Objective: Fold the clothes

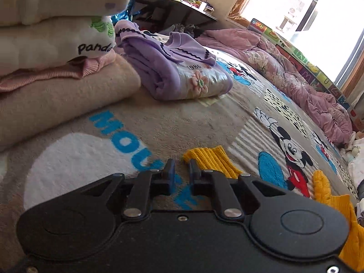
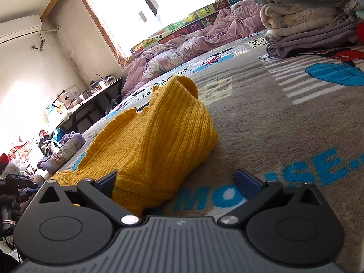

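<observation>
Yellow knit sweater [image 2: 159,141] sits bunched on the Mickey Mouse blanket [image 2: 284,118], and everything reads off that sweater. Beyond it, the rumpled pink duvet [image 2: 182,50] runs under the window [image 2: 147,6]. Far right of it, a stack of folded clothes [image 2: 304,16]. From the left side, a folded lilac garment [image 1: 173,72] and a tall folded pile [image 1: 56,63] lie beyond the sweater's ribbed cuff [image 1: 211,159]. Left gripper [image 1: 182,173] is low over the blanket, jaws nearly together with a narrow gap, cuff just beside the right finger, nothing clamped. Right gripper [image 2: 179,182] is low too, jaws spread wide, sweater's near edge against the left finger.
</observation>
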The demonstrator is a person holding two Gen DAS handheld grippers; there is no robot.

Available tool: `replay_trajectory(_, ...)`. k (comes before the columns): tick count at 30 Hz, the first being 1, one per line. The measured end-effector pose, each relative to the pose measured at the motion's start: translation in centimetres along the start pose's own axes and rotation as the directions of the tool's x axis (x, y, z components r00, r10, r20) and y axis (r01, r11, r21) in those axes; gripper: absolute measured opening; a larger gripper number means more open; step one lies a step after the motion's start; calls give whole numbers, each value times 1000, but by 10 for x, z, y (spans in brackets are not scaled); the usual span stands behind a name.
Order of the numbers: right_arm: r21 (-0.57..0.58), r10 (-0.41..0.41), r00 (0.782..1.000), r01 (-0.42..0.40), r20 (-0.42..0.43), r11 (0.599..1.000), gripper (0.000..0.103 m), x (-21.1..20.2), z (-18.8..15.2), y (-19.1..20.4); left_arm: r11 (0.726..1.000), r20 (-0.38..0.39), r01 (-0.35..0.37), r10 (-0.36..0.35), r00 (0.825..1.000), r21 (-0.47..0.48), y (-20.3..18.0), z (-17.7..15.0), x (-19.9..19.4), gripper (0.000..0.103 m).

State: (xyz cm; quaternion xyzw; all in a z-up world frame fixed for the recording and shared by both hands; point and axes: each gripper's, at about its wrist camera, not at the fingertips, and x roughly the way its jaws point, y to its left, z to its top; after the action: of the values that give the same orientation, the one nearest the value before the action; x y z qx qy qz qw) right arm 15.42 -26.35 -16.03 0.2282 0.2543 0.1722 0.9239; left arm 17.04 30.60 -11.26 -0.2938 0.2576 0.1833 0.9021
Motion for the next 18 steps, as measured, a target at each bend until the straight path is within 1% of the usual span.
replay_trajectory(2, 2, 2, 1000, -2, 1, 1000, 103, 0, 0, -1, 998, 7, 68, -68, 998, -4, -7, -3, -12, 16)
replay_trajectory(3, 2, 2, 1000, -2, 1, 1000, 103, 0, 0, -1, 995, 10, 98, -99, 995, 17, -13, -5, -15, 16)
replay_trajectory(5, 1, 1, 1000, -1, 1, 1000, 103, 0, 0, -1, 976, -17, 197, -196, 980, 92, -41, -17, -18, 16)
replay_trajectory(7, 0, -1, 1000, 1, 0, 1000, 103, 0, 0, -1, 943, -58, 288, -282, 958, 170, -70, -32, -20, 16)
replay_trajectory(8, -4, -4, 1000, 4, -1, 1000, 103, 1, 0, -1, 921, -84, 328, -317, 945, 209, -85, -41, -21, 16)
replay_trajectory(9, -9, -10, 1000, 10, -3, 1000, 103, 1, 0, 0, 894, -116, 371, -353, 928, 252, -101, -52, -22, 16)
replay_trajectory(10, -14, -15, 1000, 15, -5, 1000, 103, 1, 0, 1, 870, -150, 391, -362, 920, 300, -115, -64, -19, 16)
replay_trajectory(11, -20, -33, 999, 33, -4, 999, 103, -1, 0, 4, 844, -184, 410, -367, 912, 346, -128, -76, -16, 19)
replay_trajectory(12, -26, -51, 999, 51, -2, 998, 103, -4, 1, 7, 815, -218, 429, -370, 903, 390, -141, -88, -12, 31)
replay_trajectory(13, -32, -68, 998, 68, -1, 997, 103, -7, 1, 10, 827, -245, 358, -273, 930, 434, -148, -97, -2, 32)
replay_trajectory(14, -38, -86, 996, 86, 1, 996, 102, -9, 1, 13, 856, -244, 323, -240, 940, 404, -145, -98, 5, 25)
replay_trajectory(15, -44, -104, 995, 104, 3, 994, 102, -12, 1, 16, 883, -242, 290, -211, 947, 368, -142, -98, 12, 25)
replay_trajectory(16, -50, -121, 993, 122, 5, 991, 101, -15, 2, 20, 900, -257, 284, -204, 945, 330, -142, -94, 10, 25)
replay_trajectory(17, -56, -139, 990, 139, 7, 989, 100, -17, 2, 23, 901, -257, 294, -217, 942, 318, -145, -91, 4, 28)
replay_trajectory(18, -61, -157, 988, 157, 9, 986, 100, -20, 2, 26, 891, -223, 311, -247, 943, 330, -149, -89, -9, 34)
